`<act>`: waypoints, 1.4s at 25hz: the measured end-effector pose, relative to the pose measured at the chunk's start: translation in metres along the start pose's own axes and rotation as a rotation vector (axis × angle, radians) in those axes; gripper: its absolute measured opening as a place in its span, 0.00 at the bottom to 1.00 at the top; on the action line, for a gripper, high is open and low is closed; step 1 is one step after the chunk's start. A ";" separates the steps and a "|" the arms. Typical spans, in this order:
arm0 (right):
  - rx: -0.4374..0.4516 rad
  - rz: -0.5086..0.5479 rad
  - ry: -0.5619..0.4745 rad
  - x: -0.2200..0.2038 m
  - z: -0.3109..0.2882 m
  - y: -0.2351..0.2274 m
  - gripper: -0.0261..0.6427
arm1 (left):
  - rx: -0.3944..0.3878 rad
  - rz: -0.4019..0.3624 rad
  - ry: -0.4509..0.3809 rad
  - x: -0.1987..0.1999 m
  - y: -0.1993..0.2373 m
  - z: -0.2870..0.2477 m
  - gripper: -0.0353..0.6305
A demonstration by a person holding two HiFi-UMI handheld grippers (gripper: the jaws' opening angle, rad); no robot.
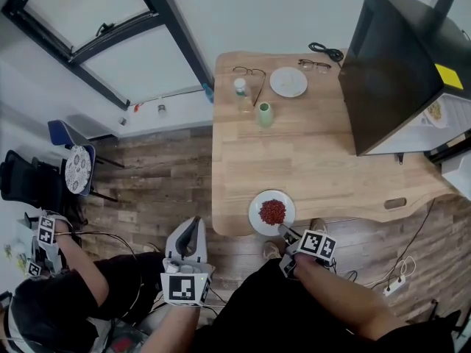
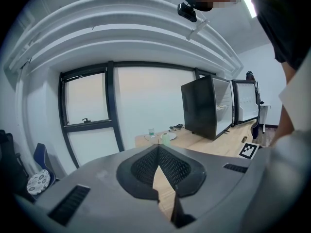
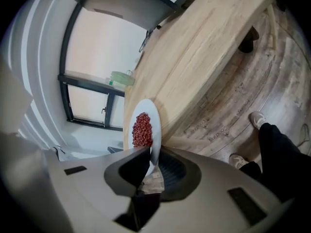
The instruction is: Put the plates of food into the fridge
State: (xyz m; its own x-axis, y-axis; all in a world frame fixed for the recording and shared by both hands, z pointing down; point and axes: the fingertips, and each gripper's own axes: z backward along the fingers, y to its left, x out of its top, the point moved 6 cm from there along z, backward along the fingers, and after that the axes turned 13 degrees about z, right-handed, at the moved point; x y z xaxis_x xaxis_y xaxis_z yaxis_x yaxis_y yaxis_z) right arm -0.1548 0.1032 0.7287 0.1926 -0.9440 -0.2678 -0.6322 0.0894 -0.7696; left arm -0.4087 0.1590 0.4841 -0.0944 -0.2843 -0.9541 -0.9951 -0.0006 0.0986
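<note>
At the near edge of the light wooden worktop [image 1: 324,160]: one round white plate of red food [image 1: 271,212], lying flat and face up, its near rim reaching over the edge. Being round, it has no long axis; the food is heaped at its centre.

Right gripper [image 1: 283,231]: fingers [image 3: 128,171] clenched on that near rim.

Left gripper [image 1: 190,232]: fingers [image 2: 143,171] closed together, holding nothing, off the worktop.

Black box-shaped fridge [image 1: 390,65]: at the worktop's far right, well apart from the plate.

Progress, as judged: early. The plate is gripped but seemingly not yet lifted; carrying it and placing it inside remain. Fridge contents: cannot tell.
</note>
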 end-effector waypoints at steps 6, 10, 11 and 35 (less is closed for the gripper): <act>0.113 0.013 -0.043 0.020 0.015 0.018 0.09 | -0.045 0.016 -0.010 0.000 -0.016 -0.017 0.06; 0.155 0.012 -0.082 0.040 0.028 0.025 0.09 | -0.088 0.007 -0.037 0.010 -0.034 -0.033 0.06; 0.160 0.009 -0.096 0.045 0.033 0.026 0.09 | -0.098 0.005 -0.043 0.014 -0.039 -0.036 0.06; 0.134 -0.081 -0.373 0.162 0.170 -0.038 0.09 | -0.312 -0.066 -0.139 0.078 -0.178 -0.134 0.06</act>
State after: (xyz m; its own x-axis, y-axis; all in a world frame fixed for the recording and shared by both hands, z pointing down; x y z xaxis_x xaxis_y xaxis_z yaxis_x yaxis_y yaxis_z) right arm 0.0279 0.0011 0.6166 0.5125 -0.7721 -0.3758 -0.5052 0.0828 -0.8590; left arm -0.2349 0.0087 0.4300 -0.0547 -0.1402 -0.9886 -0.9445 -0.3139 0.0968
